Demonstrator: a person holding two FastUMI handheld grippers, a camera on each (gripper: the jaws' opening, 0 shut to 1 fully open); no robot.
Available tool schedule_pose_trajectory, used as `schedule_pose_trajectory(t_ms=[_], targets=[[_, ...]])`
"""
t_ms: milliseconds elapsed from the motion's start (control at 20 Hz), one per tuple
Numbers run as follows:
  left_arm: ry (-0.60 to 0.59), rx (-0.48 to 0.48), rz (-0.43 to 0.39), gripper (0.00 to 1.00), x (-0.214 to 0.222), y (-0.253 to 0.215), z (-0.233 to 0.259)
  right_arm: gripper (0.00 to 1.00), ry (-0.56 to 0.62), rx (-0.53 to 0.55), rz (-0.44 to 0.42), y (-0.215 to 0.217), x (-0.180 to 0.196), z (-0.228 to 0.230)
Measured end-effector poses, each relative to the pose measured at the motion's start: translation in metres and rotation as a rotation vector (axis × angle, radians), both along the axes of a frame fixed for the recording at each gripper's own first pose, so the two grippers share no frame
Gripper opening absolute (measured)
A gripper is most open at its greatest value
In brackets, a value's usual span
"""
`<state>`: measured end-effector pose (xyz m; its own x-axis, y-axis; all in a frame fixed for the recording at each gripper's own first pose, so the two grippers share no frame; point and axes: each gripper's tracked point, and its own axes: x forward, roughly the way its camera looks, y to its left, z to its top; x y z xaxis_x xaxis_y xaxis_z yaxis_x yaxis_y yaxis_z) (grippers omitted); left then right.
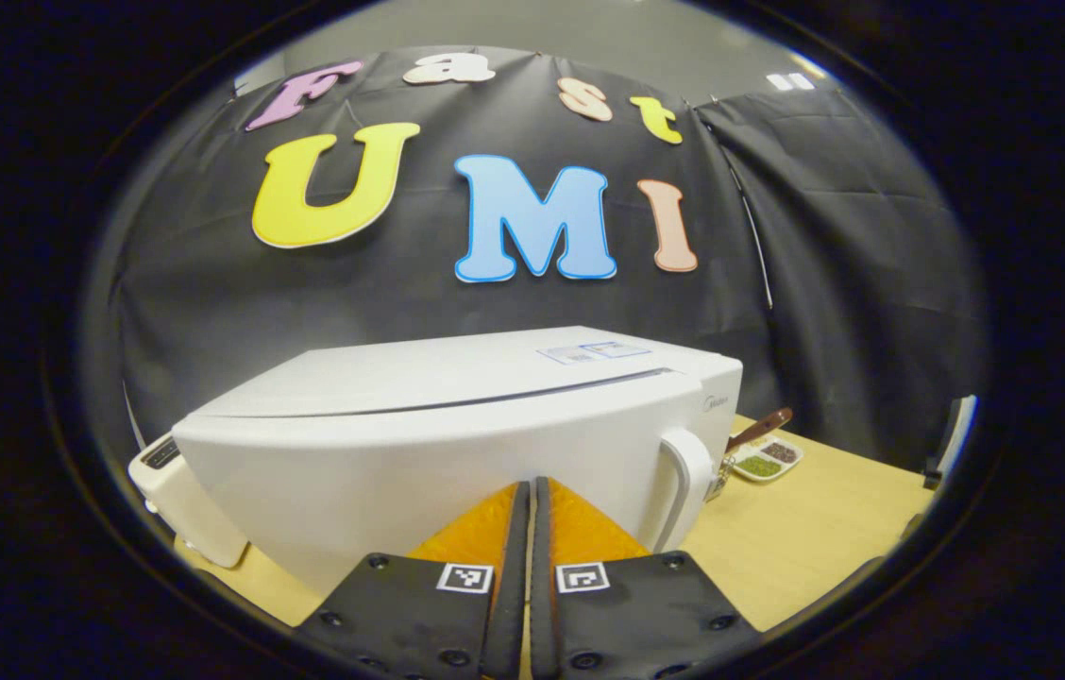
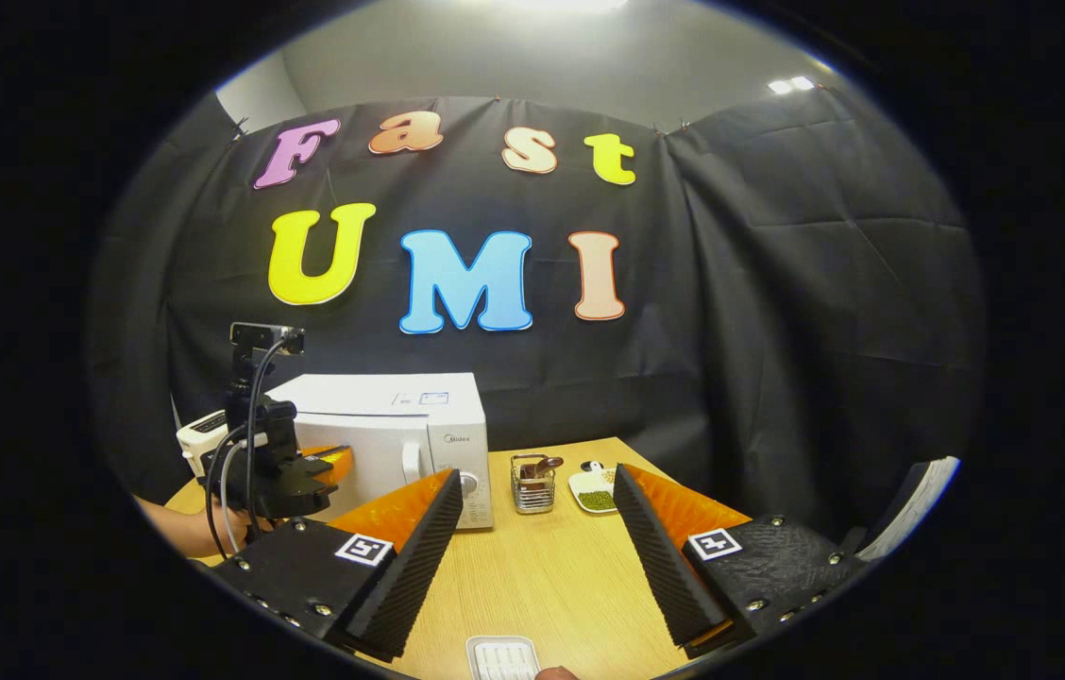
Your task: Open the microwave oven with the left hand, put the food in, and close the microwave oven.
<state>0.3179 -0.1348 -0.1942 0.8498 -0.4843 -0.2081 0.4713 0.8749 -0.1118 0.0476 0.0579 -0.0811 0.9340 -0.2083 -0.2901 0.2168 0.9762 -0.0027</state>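
The white microwave [image 1: 457,425] stands close in front in the left gripper view, its door closed and its white handle [image 1: 684,477] at the right of the door. My left gripper [image 1: 530,489] is shut with nothing between its fingers, its tips close to the lower door, left of the handle. In the right gripper view the microwave [image 2: 391,425] sits at the table's far left, with the left gripper [image 2: 332,460] held by a hand [image 2: 183,529] at its door. My right gripper [image 2: 537,472] is open above the table. A white ridged container [image 2: 502,658] lies below it, cut off by the view's edge.
A white toaster [image 1: 178,491] stands left of the microwave. To its right are a wire basket [image 2: 532,484] and a small dish [image 1: 767,461] of green and brown bits with a brown spoon. The wooden table [image 2: 551,576] runs back to the black cloth wall.
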Motion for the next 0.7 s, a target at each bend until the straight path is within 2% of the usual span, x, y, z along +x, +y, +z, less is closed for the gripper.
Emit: schedule_pose_trajectory(t_ms=[100, 150, 200, 250, 300, 400, 450, 600, 650, 700], targets=[[-0.006, -0.015, 0.035, 0.13, 0.005, 0.006, 0.000, 0.98, 0.009, 0.007, 0.022, 0.006, -0.002, -0.003], [-0.007, -0.026, 0.045, 0.11, 0.007, 0.005, 0.000, 0.98, 0.012, 0.005, 0.032, 0.008, -0.001, -0.005], [0.022, 0.004, 0.067, 0.08, 0.015, 0.007, -0.005, 0.98, 0.016, 0.004, 0.044, 0.010, -0.003, -0.005], [0.059, -0.022, 0.050, 0.12, 0.009, 0.000, -0.013, 0.98, 0.017, 0.006, 0.053, 0.011, -0.005, -0.005], [0.056, -0.015, 0.056, 0.08, 0.007, -0.004, -0.012, 0.98, 0.015, 0.010, 0.059, 0.012, -0.006, -0.004], [0.059, 0.029, 0.068, 0.07, 0.006, -0.004, -0.008, 0.98, 0.010, 0.019, 0.082, 0.016, -0.008, -0.004], [0.047, 0.029, 0.069, 0.14, 0.002, -0.002, 0.000, 0.98, 0.008, 0.016, 0.092, 0.015, -0.009, -0.003], [0.008, -0.004, 0.098, 0.13, -0.025, 0.014, 0.035, 0.98, -0.019, 0.032, 0.112, 0.010, -0.012, 0.006], [-0.007, -0.012, 0.107, 0.14, -0.037, 0.019, 0.048, 0.93, -0.028, 0.044, 0.121, 0.008, -0.014, 0.009], [-0.030, -0.019, 0.117, 0.14, -0.049, 0.024, 0.062, 0.98, -0.039, 0.053, 0.134, 0.006, -0.014, 0.012]])
